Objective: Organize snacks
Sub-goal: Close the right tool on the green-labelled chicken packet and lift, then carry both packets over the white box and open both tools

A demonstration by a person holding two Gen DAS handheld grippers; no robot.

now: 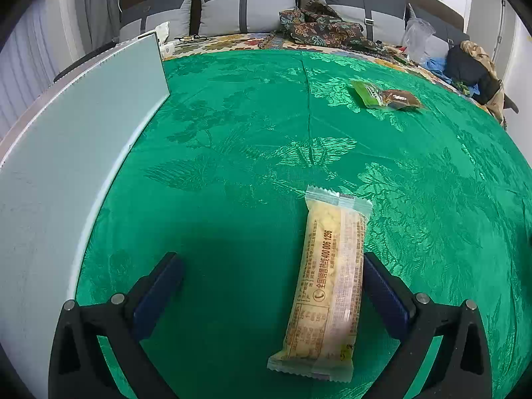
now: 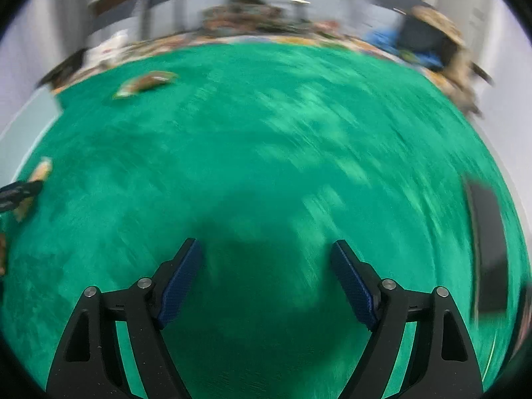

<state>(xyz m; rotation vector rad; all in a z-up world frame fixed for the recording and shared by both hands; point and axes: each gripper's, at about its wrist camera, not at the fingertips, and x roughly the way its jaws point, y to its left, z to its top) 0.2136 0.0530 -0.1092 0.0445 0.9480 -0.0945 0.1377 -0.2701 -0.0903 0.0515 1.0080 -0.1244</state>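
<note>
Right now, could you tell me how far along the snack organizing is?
Nothing looks sorted yet. In hand: nothing. The left gripper has open jaws, and the yellow snack bar lies on the green cloth between them, beside one jaw. The right gripper is open over bare cloth. Left: that bar, and the green packet and brown packet lying together farther away.

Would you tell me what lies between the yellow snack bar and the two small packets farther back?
Only bare green cloth, seen in the left wrist view.
</note>
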